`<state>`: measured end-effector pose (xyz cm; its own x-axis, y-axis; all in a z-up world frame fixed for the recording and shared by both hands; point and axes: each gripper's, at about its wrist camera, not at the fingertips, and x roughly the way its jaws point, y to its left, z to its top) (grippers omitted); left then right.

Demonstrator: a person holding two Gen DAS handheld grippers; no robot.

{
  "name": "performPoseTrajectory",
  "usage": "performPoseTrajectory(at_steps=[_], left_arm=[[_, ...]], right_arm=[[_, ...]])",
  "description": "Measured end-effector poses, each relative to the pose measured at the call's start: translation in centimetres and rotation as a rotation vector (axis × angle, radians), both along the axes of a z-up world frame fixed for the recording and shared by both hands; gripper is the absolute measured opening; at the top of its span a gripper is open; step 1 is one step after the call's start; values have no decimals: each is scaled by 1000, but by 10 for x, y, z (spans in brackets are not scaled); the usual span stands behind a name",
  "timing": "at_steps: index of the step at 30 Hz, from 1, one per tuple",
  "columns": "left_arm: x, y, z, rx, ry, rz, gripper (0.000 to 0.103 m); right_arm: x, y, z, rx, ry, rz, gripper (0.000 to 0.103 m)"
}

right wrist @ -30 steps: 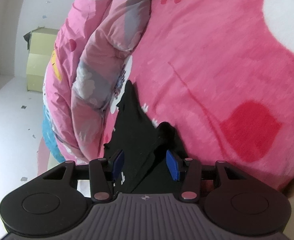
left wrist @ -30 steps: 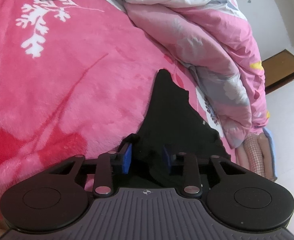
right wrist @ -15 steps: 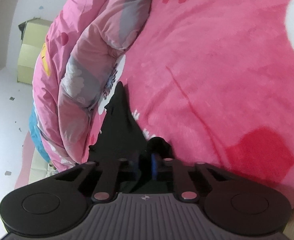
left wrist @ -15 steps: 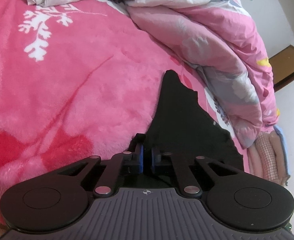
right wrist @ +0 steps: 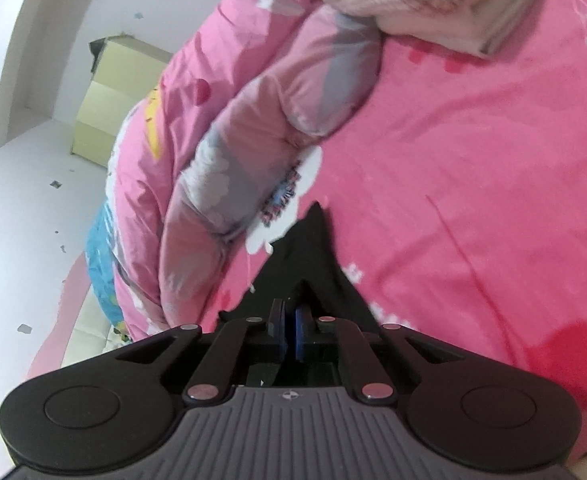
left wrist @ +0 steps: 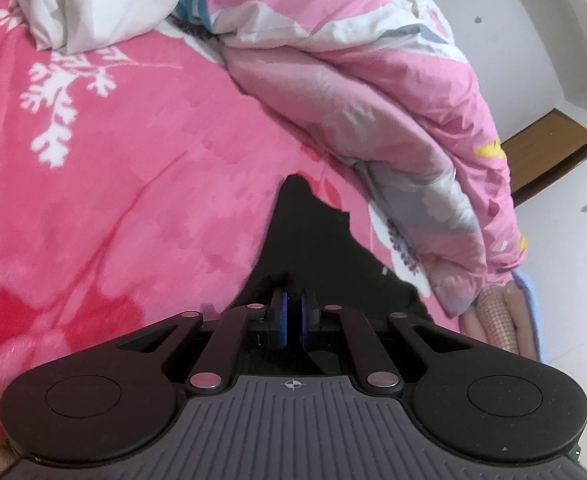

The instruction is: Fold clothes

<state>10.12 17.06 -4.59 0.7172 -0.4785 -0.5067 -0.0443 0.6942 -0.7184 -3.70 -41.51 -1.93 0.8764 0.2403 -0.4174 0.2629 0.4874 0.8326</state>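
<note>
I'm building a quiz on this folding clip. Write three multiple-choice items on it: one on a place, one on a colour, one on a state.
1. Where does the black garment lie?
A. on the floor
B. on the pink blanket, beside the rolled quilt
C. on the white pillow

2. What colour are the pads on the fingers?
A. blue
B. green
C. yellow

3. How is the left gripper?
A. wide open above the cloth
B. shut on nothing
C. shut on the black garment

Answers: 1 B, dark cloth spreads over pink plush next to the quilt; 2 A, both pads show blue; 3 C, the pads meet with black fabric pinched between them.
</note>
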Motion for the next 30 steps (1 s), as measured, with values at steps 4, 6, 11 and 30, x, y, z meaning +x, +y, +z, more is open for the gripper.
performPoseTrajectory(at_steps=[4,6,11,30], left_arm=[[14,0,8,-5,-21,9,4],[24,-1,11,-1,-31,11,4],[53,-5,13,9,-46,14,4],[151,-28,-15,43,-19,3,4]], right_arm=[[15,-4,10,-13,-23,-5,4],[25,-7,14,-22,-30,-6,4],[51,-15,19,-45,-44,-7,4],[152,-48,-21,-55,14,-23,4]])
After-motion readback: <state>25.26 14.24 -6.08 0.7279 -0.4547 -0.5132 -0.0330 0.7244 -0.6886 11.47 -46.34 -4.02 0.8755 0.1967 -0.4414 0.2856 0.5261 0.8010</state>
